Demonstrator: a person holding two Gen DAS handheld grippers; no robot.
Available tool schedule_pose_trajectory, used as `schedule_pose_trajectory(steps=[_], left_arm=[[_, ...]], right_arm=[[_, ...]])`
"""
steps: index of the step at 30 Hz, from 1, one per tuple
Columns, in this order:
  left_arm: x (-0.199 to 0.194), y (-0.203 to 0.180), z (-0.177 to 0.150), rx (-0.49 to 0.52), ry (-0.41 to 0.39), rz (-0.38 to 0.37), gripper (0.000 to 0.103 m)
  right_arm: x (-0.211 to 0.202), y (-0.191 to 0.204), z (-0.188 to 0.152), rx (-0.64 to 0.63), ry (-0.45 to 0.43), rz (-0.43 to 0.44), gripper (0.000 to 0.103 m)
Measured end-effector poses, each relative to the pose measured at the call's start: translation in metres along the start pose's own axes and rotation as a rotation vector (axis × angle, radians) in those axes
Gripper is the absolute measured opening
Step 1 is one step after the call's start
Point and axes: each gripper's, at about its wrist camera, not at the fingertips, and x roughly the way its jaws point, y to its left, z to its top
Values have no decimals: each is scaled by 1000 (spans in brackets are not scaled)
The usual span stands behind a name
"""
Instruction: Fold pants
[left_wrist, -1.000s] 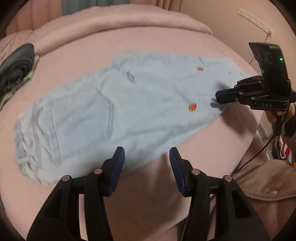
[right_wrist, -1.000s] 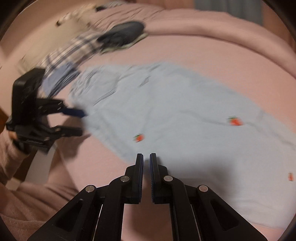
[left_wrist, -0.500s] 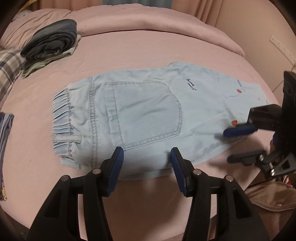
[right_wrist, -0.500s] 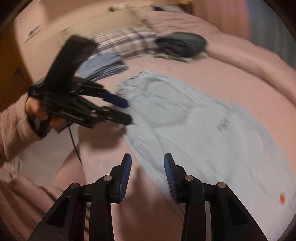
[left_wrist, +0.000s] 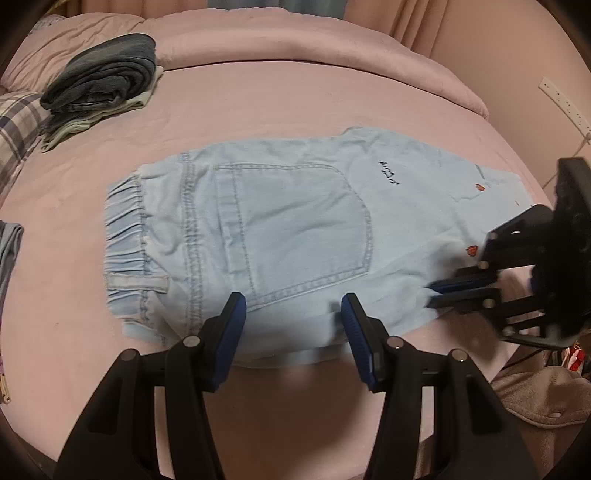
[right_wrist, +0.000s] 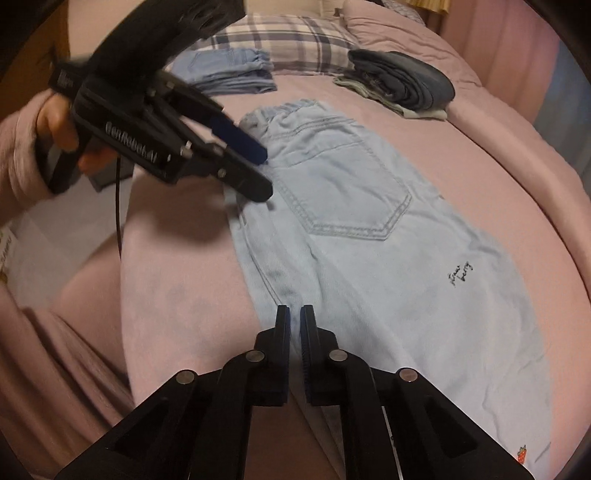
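Observation:
Light blue denim pants (left_wrist: 295, 229) lie flat on the pink bed (left_wrist: 258, 110), back pocket up, with the elastic waistband on the left of the left wrist view. My left gripper (left_wrist: 293, 314) hangs open just above the pants' near edge below the pocket, with nothing between its pads. From the right wrist view the left gripper (right_wrist: 264, 173) is seen beside the waistband end. My right gripper (right_wrist: 294, 317) is shut on the pants' (right_wrist: 351, 221) near side edge, further down the leg. The left wrist view shows the right gripper (left_wrist: 434, 295) at that same edge.
A stack of dark folded clothes (left_wrist: 103, 85) sits at the back of the bed. Folded blue denim (right_wrist: 229, 70) and a plaid pillow (right_wrist: 288, 40) lie behind the waistband. A hand in a pink sleeve (right_wrist: 59, 125) holds the left gripper. The bed's edge runs close under both grippers.
The right gripper opened, then shut at the pants' near edge. Both hands shifted along that edge towards the waistband end, and both views rolled. The left gripper stayed open.

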Motion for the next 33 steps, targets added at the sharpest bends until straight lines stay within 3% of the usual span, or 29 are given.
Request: schedule_pose_trajectory(steps=[4,10,14,16,18,20,21,22,24,29,33], left_arm=[[-5,9,-3,-16,-3,-1,54],[-6,-1,2,8,4,14,54],[-9,-34,17,68,-55,-61,57],[-1,-52,23,98,-62,-99,58],[18,-72,26,132,-27,-113,58],[41,-90,18,185,63,-116,58],[47,-96,11,222,94,-92,58],[46,-104,3,285,76,-58,58],[38,-108,-4,340,96,-77,62],[20,-105,7,328,113,-54,60],[18,-122,29,300,58,-140,63]], right_arm=[[-15,-2,1,35,-28,85,6],[1,-4,-3,100,16,105,12],[-30,-20,-10,227,-100,141,12],[-35,-31,-18,291,-107,96,12],[-27,-44,-34,360,-54,31,12],[-17,-43,-52,383,15,23,12],[-20,-39,-58,374,6,22,12],[-27,-34,-65,373,-7,40,12],[-38,-32,-75,397,-14,51,12],[-83,-57,-120,585,-114,7,12],[-128,-91,-169,840,-251,-84,12]])
